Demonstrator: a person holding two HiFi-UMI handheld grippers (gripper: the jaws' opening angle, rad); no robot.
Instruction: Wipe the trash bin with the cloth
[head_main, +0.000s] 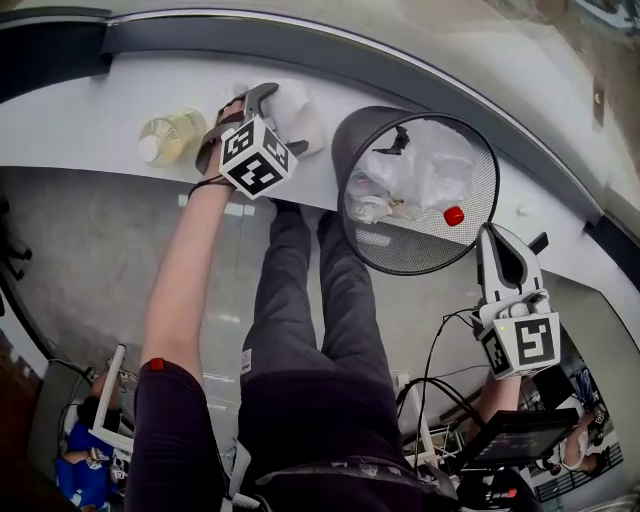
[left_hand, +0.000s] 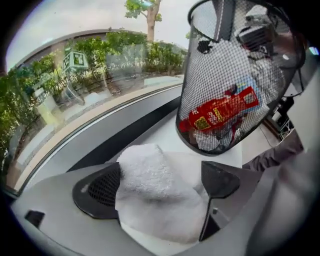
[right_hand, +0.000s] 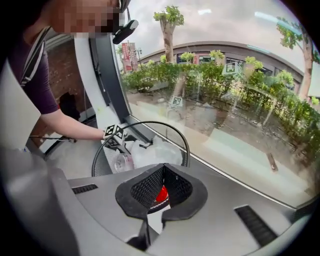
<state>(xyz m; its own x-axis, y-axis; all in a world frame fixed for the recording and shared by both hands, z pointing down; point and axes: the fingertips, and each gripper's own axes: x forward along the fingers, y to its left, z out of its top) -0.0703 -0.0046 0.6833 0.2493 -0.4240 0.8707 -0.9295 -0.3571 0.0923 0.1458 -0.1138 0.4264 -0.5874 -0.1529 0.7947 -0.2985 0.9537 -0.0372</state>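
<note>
A black mesh trash bin (head_main: 400, 255) stands on the white counter (head_main: 90, 115), holding crumpled white trash and a red cap (head_main: 454, 215). My right gripper (head_main: 488, 235) reaches its near rim from the right. In the right gripper view, that gripper (right_hand: 162, 169) is shut, with the bin's rim (right_hand: 150, 124) passing between its jaws. A white cloth (head_main: 300, 115) lies on the counter left of the bin. My left gripper (head_main: 280, 120) is over it. In the left gripper view, the gripper (left_hand: 162, 175) stands wide open around the cloth (left_hand: 150, 190), the bin (left_hand: 215, 75) just beyond.
A clear bottle (head_main: 170, 135) lies on the counter left of the left gripper. A red snack wrapper (left_hand: 225, 110) shows through the bin's mesh. A curved window ledge (head_main: 300, 35) borders the counter's far side. The person's legs (head_main: 310, 330) are below the near edge.
</note>
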